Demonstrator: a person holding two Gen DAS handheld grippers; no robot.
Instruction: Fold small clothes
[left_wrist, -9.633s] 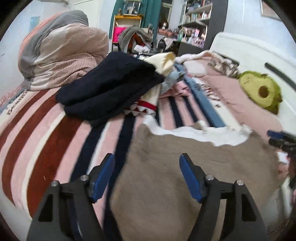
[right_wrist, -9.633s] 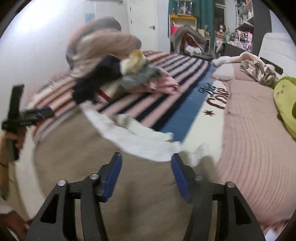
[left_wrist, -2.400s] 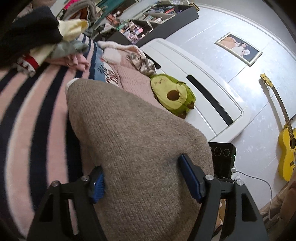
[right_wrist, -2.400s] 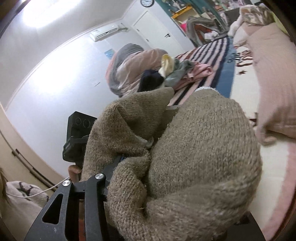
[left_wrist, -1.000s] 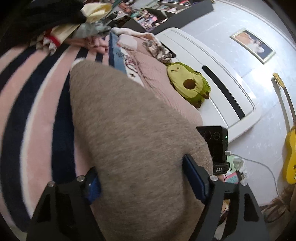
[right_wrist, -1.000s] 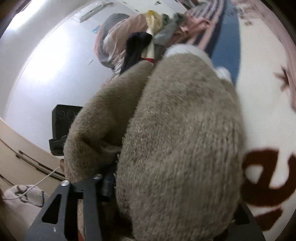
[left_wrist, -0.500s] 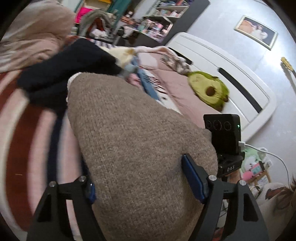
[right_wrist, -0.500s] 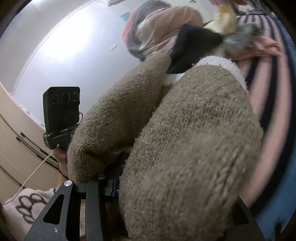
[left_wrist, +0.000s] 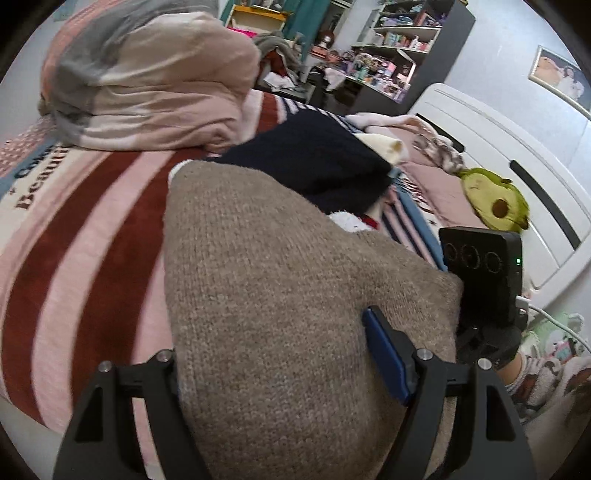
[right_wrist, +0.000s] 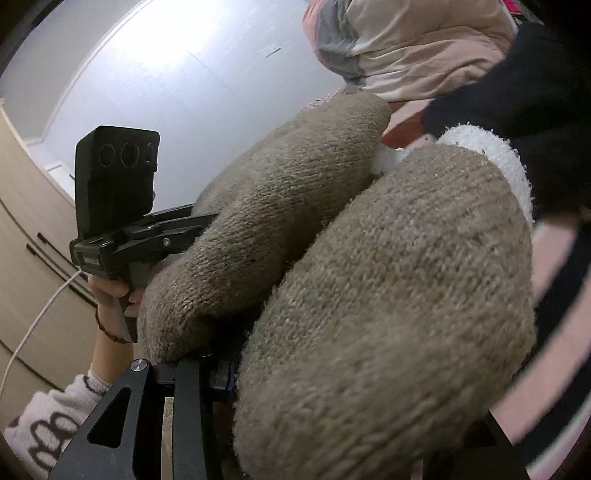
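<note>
Left gripper (left_wrist: 280, 373): jaws clamped on the folded sweater (left_wrist: 280, 280), held over the near edge of the bed (left_wrist: 85, 236). Right gripper (right_wrist: 332, 387): jaws buried in the same sweater, gripping it. Navy garment (left_wrist: 314, 166) lies just beyond, toward the bed's middle.

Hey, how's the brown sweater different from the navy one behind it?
The brown sweater is tan knit with white fleecy trim and is gripped by both grippers; the navy sweater is dark, plain and lies loose on the pile. The brown one looks folded, the navy one crumpled. Both are knitwear on the striped blanket.
</note>
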